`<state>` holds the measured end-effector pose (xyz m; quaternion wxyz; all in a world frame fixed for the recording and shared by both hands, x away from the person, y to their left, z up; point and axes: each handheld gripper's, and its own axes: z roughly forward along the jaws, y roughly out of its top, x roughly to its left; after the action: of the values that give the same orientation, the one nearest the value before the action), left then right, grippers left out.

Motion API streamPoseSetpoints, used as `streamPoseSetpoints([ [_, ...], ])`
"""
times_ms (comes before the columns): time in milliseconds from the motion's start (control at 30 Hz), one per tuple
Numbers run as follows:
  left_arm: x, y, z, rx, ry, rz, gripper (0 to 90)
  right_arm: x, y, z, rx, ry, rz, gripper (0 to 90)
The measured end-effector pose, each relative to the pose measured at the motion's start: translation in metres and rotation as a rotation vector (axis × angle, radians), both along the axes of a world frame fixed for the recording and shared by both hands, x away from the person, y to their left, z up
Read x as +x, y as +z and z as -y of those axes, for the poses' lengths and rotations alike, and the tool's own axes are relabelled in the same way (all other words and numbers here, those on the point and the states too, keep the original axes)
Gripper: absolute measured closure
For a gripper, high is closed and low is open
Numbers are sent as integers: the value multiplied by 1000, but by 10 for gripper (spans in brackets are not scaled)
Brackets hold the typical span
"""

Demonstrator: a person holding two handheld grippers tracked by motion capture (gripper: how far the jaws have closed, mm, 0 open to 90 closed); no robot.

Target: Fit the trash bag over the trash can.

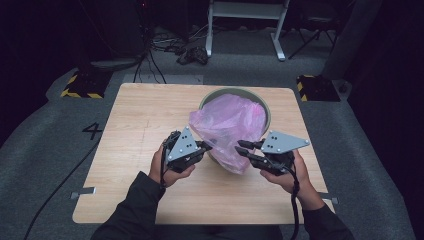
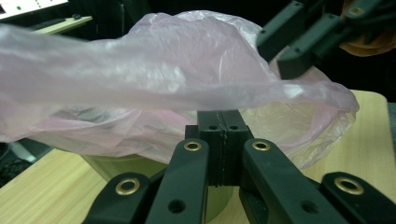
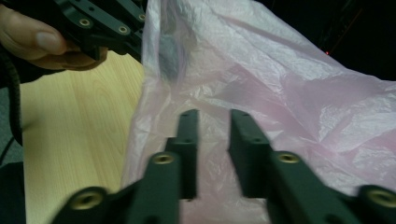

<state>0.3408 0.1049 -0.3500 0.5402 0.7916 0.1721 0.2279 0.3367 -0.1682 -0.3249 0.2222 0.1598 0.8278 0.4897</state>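
A thin pink plastic bag (image 1: pixel 230 122) sits in a round green bin (image 1: pixel 235 90) at the far middle of the wooden table (image 1: pixel 140 125) and spills over the bin's near rim. My left gripper (image 1: pixel 207 146) is at the bag's left near edge. In the left gripper view its jaws (image 2: pixel 222 122) are pressed together with the bag film (image 2: pixel 154 88) caught between them, above the bin (image 2: pixel 126 168). My right gripper (image 1: pixel 238 146) points left at the bag's hanging near part. Its jaws (image 3: pixel 212 122) stand apart, with the bag (image 3: pixel 289 84) just beyond them and nothing between.
A white table frame (image 1: pixel 245 15) and loose cables (image 1: pixel 185 50) lie on the floor beyond the table. Yellow-black striped blocks (image 1: pixel 82 86) (image 1: pixel 317 87) flank the far corners. Bare wood lies to the left and in front of the bin.
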Motion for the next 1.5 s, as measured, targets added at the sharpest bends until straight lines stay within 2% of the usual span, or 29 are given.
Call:
streamPoseSetpoints([
  [67,0,0,-1,-6,1,1,900,0,1,6,14,-11,1,889],
  [133,-1,0,-1,-17,0,-2,899,0,2,12,44,-14,-9,868],
  [167,-2,0,-1,-13,-1,3,899,-1,2,13,39,-14,-9,800],
  [233,-4,1,1,-4,-7,12,899,-6,2,9,35,10,3,575],
  [300,-5,1,4,0,-10,15,899,-11,2,4,34,37,7,462],
  [333,-5,1,5,5,-13,17,899,-14,1,-1,34,67,1,395],
  [467,-6,2,7,12,-9,27,900,-22,-4,-15,28,89,6,258],
  [567,-6,2,5,7,-5,23,900,-25,-15,-28,-19,70,13,229],
  [600,-6,2,4,6,-7,22,900,-25,-19,-31,-35,60,17,251],
  [633,-7,2,4,6,-8,21,900,-25,-24,-34,-56,33,29,326],
  [733,-8,2,1,4,-12,19,899,-21,-30,-38,-91,13,38,598],
  [800,-10,2,-1,1,-12,21,899,-20,-32,-38,-116,-9,63,760],
  [833,-11,2,-2,0,-10,23,898,-18,-31,-35,-101,-19,62,824],
  [900,-12,3,-4,6,-3,28,895,-17,-29,-28,-66,-27,54,880],
  [1067,-9,2,-11,-10,34,22,857,-22,-17,-6,16,-34,68,899],
  [1133,-9,2,-13,-14,45,21,843,-23,-12,3,53,-30,58,900],
  [1300,-7,0,-17,-28,69,22,786,-21,-2,20,74,-66,67,900],
  [1367,-6,0,-17,-44,86,5,650,-19,0,25,101,-65,51,900],
  [1433,-4,0,-14,-69,69,-33,556,-17,1,27,106,-79,55,900],
  [1500,-3,0,-9,-61,103,-45,429,-15,1,29,129,-62,42,900],
])
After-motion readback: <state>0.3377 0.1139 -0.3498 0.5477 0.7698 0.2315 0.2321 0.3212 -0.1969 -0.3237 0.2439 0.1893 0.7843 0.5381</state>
